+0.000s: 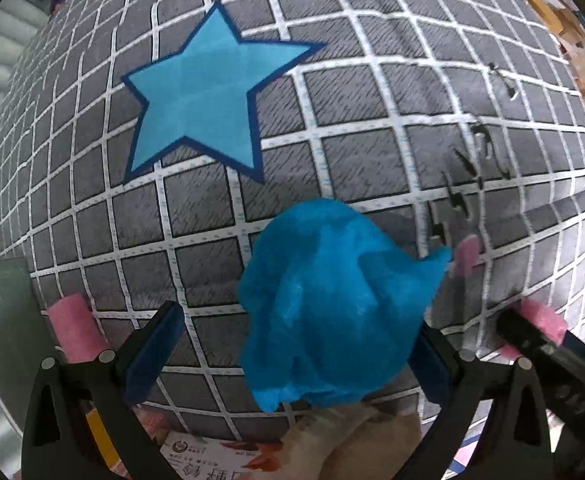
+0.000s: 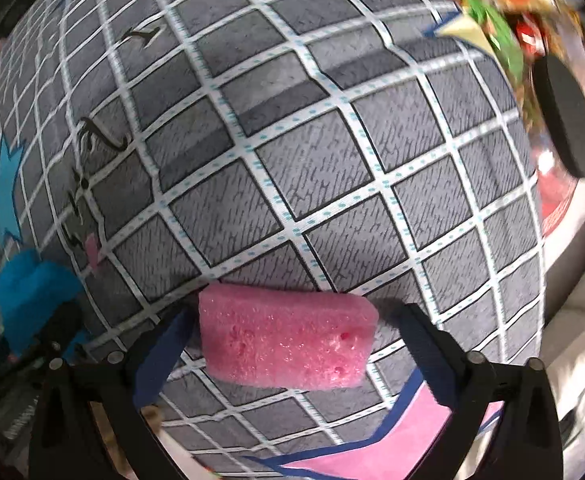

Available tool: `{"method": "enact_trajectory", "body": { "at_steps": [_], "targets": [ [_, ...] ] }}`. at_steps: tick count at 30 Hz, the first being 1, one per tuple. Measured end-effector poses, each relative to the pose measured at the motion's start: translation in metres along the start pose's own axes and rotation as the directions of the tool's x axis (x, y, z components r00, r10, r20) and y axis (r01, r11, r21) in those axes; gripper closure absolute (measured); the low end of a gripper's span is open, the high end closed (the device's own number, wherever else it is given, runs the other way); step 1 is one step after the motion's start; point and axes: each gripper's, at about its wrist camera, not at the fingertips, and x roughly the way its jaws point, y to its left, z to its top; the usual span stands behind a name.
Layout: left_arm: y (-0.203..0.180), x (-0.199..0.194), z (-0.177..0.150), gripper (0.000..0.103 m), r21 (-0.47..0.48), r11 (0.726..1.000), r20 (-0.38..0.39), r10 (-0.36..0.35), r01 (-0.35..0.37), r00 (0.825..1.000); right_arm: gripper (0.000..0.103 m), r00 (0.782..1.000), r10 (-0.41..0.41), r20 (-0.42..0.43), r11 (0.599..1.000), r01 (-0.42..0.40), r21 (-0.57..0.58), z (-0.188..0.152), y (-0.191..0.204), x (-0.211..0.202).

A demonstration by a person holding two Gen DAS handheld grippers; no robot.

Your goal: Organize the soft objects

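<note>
Surface: a grey checked cushion (image 1: 332, 92) with white grid lines and a printed blue star (image 1: 208, 96) fills both views and carries all the soft things.
Left edge: one pink foam piece (image 1: 74, 330) lies at the cushion's left edge, just beside the left gripper's left finger.
Left gripper: the left gripper (image 1: 296, 354) stands wide; a crumpled blue cloth (image 1: 332, 300) sits between its fingers, touching or very near the right finger and apart from the left one, so it is not clamped.
Middle: a small pink foam piece (image 1: 466, 258) lies just right of the blue cloth on the cushion.
Right gripper: the right gripper (image 2: 288, 354) is also wide; a pink foam block (image 2: 286, 338) lies across the gap near the cushion's near edge, with free space at both ends.
Step in hand, by my judgement: each gripper is placed around its soft thing, and it is not clear whether for grasping or releasing.
Doing it well: close slowly and centred, because foam and cloth squash and slip; take the cloth deep into its bulk, not by a loose fold.
Containers: I cannot see any bin or box for sorting; the right margin shows only blurred colourful clutter.
</note>
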Motion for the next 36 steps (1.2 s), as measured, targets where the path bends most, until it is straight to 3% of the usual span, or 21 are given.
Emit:
{"method": "enact_trajectory", "body": {
  "at_steps": [6,10,12,13,15,17,18,24,30,36],
  "targets": [
    [0.003,0.007,-0.003,0.0,-0.011,1.0,0.017,-0.015,0.015,1.0,0.0,1.0,0.001,-0.024,1.0,-0.001,0.027,0.014,-0.014,-0.007],
    [0.018,0.02,-0.012,0.0,-0.084,0.993,-0.041,-0.085,0.082,0.995,0.0,0.999,-0.012,-0.04,1.0,0.011,-0.019,0.015,0.018,0.013],
    [0.018,0.021,-0.01,0.0,-0.07,0.995,-0.059,-0.073,0.068,0.996,0.0,0.999,-0.016,-0.033,0.999,0.015,-0.046,0.005,0.029,0.013],
    [0.014,0.019,-0.01,0.004,-0.041,0.998,-0.047,-0.053,0.051,0.997,0.0,0.999,-0.021,-0.026,0.997,0.019,-0.076,-0.002,0.034,0.014],
    [0.009,0.013,-0.011,0.025,-0.006,0.997,-0.026,-0.077,0.076,0.997,0.012,0.999,-0.033,-0.001,0.989,0.033,-0.142,-0.01,0.039,0.01],
    [0.004,0.007,-0.014,0.061,0.017,0.993,-0.009,-0.113,0.113,0.994,0.027,0.999,-0.035,0.02,0.982,0.038,-0.187,-0.02,0.041,0.005],
    [0.001,0.006,-0.016,0.064,0.035,0.994,-0.005,-0.102,0.103,0.995,0.028,0.999,-0.029,0.028,0.978,0.034,-0.204,-0.023,0.04,0.002],
    [0.004,-0.012,-0.028,0.066,0.059,0.994,0.041,-0.098,0.096,0.994,0.029,0.997,0.066,0.029,0.982,-0.06,-0.182,-0.045,0.008,-0.014],
    [-0.001,-0.044,-0.047,0.066,0.116,0.989,0.112,-0.1,0.086,0.989,0.029,0.992,0.124,0.031,0.982,-0.118,-0.147,-0.046,-0.005,-0.035],
    [-0.002,-0.072,-0.071,0.066,0.135,0.986,0.145,-0.119,0.099,0.982,0.029,0.985,0.165,0.046,0.976,-0.156,-0.151,-0.086,-0.008,-0.071]
  ]
}}
